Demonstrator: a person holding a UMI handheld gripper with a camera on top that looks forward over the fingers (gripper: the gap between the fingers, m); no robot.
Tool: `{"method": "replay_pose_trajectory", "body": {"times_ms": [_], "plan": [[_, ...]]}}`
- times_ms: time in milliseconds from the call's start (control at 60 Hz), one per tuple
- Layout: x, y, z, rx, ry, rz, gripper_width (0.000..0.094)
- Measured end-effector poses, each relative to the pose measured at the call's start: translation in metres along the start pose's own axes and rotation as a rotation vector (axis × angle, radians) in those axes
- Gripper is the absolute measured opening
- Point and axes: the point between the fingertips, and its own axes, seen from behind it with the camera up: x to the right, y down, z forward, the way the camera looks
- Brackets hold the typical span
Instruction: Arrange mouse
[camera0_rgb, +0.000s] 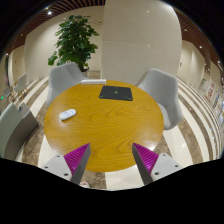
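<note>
A white mouse (68, 114) lies on the left side of a round wooden table (110, 125). A dark mouse pad (115, 93) lies at the table's far side. My gripper (112, 158) is open and empty, its two fingers with magenta pads (77, 158) held over the table's near edge. The mouse is beyond the fingers and to their left, well apart from them.
Several white chairs stand around the table: one at the far left (64, 78), one at the right (160, 92), one at the near left (14, 128). A potted green plant (76, 38) stands behind, next to a wide white column (140, 35).
</note>
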Motion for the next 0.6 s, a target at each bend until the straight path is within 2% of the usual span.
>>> {"method": "replay_pose_trajectory", "body": {"times_ms": [117, 600], "plan": [[-0.017, 0.001, 0.001, 0.000, -0.023, -0.003, 0.0869], [-0.188, 0.003, 0.041, -0.028, -0.149, -0.069, 0.0870]]}}
